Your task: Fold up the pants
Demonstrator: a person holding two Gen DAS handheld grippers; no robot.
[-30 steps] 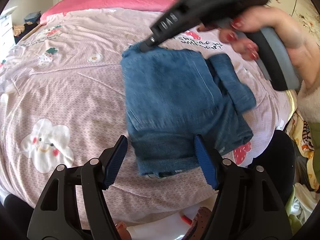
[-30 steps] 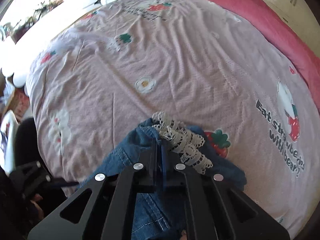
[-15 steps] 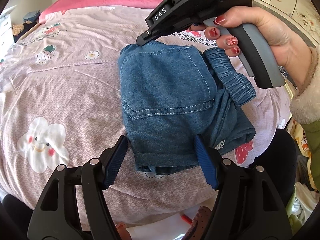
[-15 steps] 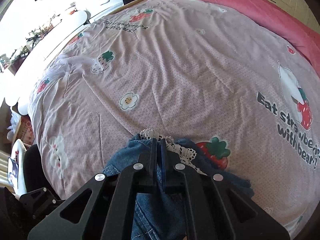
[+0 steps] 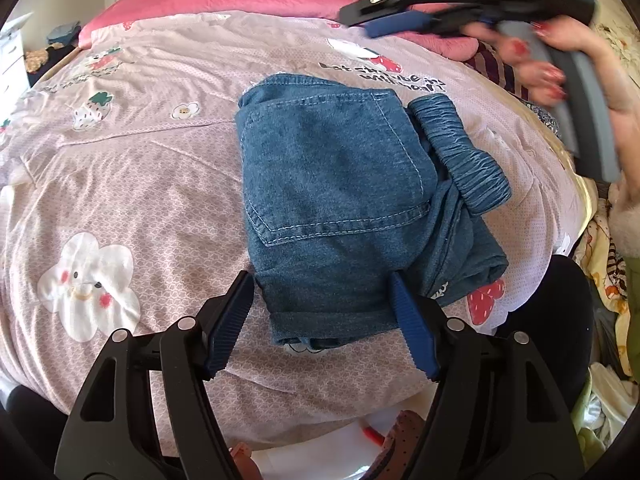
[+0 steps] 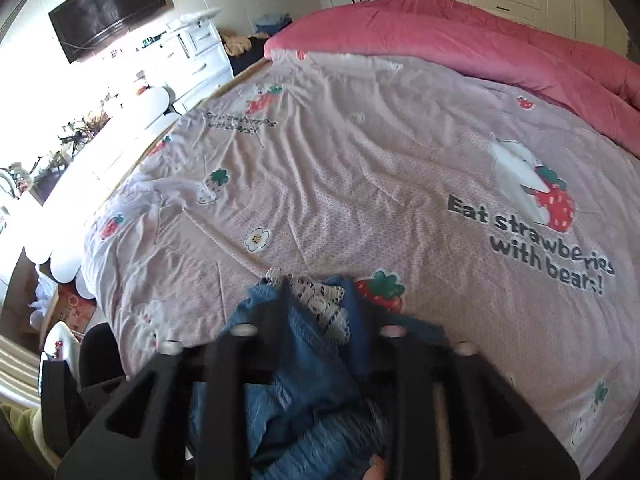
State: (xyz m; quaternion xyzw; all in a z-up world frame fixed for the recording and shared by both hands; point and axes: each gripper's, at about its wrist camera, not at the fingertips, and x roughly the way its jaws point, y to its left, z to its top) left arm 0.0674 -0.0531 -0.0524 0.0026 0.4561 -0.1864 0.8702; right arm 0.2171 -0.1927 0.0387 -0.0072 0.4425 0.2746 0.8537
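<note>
The blue denim pants [image 5: 340, 200] lie folded into a compact block on the pink printed bedspread [image 5: 140, 184], back pocket up, with the elastic waistband [image 5: 460, 152] bunched at the right. My left gripper [image 5: 320, 320] is open and empty, its blue pads on either side of the fold's near edge. My right gripper [image 5: 380, 20] is raised above the far side of the pants, open and empty. In the right wrist view the pants [image 6: 296, 360] with white lace trim [image 6: 320, 300] show between its spread fingers [image 6: 276, 320].
A pink duvet [image 6: 460, 32] lies along the head of the bed. White drawers [image 6: 192, 56] and a wall television [image 6: 108, 8] stand beyond the bed's far side. Clothes [image 5: 608, 240] are piled off the bed's right edge. The bed's near edge [image 5: 320, 432] is just below my left gripper.
My right gripper has let go of the pants' far edge, opened, and lifted up and away. The pants stay folded on the bed. My left gripper has not moved.
</note>
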